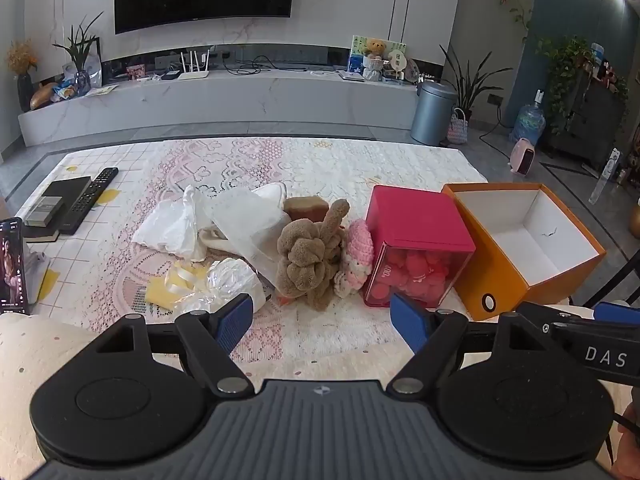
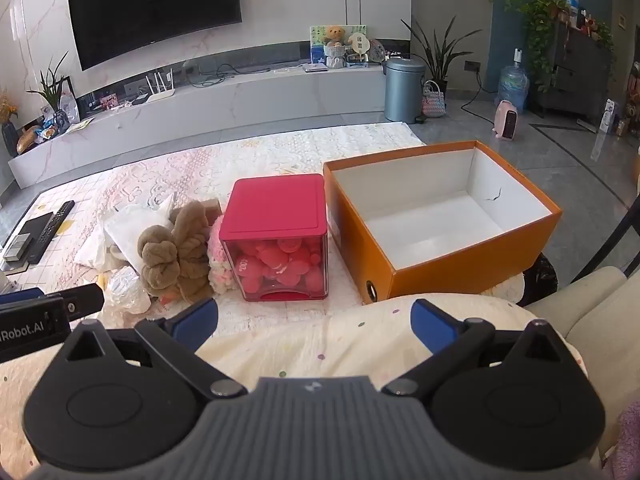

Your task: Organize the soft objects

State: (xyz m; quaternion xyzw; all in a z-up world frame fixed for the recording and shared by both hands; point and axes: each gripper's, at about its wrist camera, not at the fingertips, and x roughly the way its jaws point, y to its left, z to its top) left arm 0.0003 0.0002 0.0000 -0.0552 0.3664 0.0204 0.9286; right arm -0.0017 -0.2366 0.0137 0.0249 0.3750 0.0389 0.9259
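Observation:
A brown knotted plush (image 1: 310, 256) (image 2: 176, 246) lies mid-table beside a pink-and-white crocheted toy (image 1: 356, 256) (image 2: 218, 264), a brown sponge block (image 1: 306, 208), white bags (image 1: 240, 220) and crinkled plastic wrap (image 1: 224, 280). A pink-lidded clear box (image 1: 416, 248) (image 2: 278, 236) holds pink soft items. An open, empty orange box (image 1: 516, 280) (image 2: 456, 272) stands to the right. My left gripper (image 1: 322, 318) is open and empty, short of the plush. My right gripper (image 2: 314, 320) is open and empty, in front of both boxes.
A remote (image 1: 90, 200), a dark book (image 1: 60, 196) and a phone (image 1: 14, 264) lie at the table's left. A cream dotted cushion (image 2: 360, 344) lies under the grippers. A TV console (image 1: 224, 100), bin (image 1: 430, 114) and plants stand beyond the table.

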